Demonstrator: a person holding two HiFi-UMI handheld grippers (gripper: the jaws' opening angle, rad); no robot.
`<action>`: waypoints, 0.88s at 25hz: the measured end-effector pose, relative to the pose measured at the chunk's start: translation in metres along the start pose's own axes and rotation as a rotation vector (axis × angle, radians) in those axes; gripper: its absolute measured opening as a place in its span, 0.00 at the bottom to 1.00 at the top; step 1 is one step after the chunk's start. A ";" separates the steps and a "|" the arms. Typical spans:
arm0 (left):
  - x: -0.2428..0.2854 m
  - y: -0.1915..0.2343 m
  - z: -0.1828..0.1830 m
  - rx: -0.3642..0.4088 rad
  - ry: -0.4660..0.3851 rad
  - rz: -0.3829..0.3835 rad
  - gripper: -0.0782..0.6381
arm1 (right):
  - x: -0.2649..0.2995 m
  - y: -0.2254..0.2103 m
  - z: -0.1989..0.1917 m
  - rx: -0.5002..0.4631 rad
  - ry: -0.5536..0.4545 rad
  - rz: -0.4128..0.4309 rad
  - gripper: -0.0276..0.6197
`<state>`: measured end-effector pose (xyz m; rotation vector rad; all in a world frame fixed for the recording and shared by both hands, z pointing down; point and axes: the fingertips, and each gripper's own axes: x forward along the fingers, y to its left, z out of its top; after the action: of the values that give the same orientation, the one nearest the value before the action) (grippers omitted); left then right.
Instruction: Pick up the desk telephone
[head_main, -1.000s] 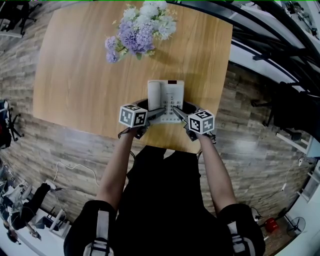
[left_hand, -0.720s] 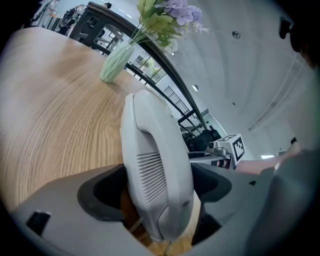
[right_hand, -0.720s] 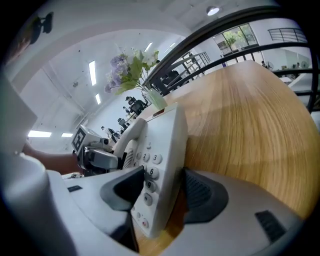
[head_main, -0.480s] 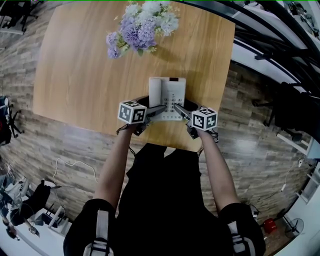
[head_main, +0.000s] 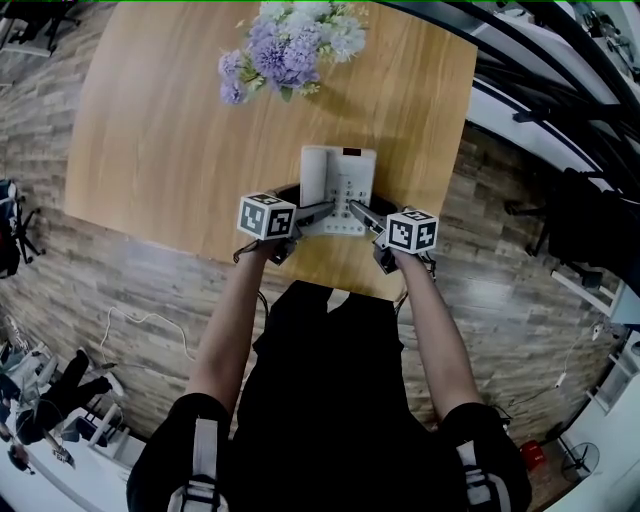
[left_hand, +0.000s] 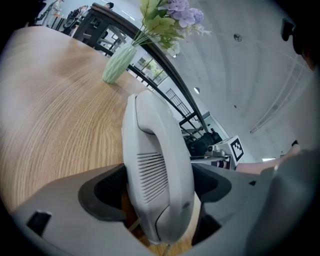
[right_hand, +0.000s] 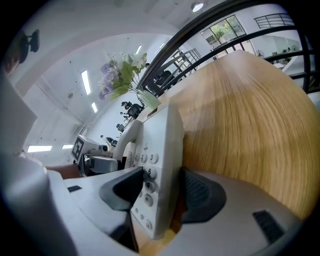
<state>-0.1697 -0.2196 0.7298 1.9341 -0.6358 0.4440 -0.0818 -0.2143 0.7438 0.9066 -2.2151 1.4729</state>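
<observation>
Lately opening, jaws of the right gripper (head_main: 354, 209), now unclenched, straddle the keypad (right_hand: 144, 176) edge of the desk telephone (head_main: 340, 176); left gripper (head_main: 328, 209) grasps the handset (left_hand: 157, 170) between its jaws; unit sits on the wooden table (head_main: 170, 150) under both tips, lift judged not yet begun.

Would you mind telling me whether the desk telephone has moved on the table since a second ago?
No. The desk telephone keeps the same gap to the table's near edge and to the flowers; only the whole view has shifted.
</observation>
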 end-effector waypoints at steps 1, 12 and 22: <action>0.000 0.000 0.000 -0.002 -0.002 0.002 0.66 | 0.000 0.000 0.000 0.008 -0.002 -0.002 0.43; -0.007 0.000 -0.001 -0.030 -0.019 -0.001 0.66 | -0.001 0.006 -0.005 0.066 -0.026 -0.033 0.43; -0.027 -0.023 -0.001 -0.052 -0.084 0.025 0.66 | -0.020 0.027 -0.001 0.025 -0.031 0.009 0.42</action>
<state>-0.1772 -0.2043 0.6982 1.9050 -0.7195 0.3603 -0.0855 -0.1999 0.7137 0.9345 -2.2301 1.5032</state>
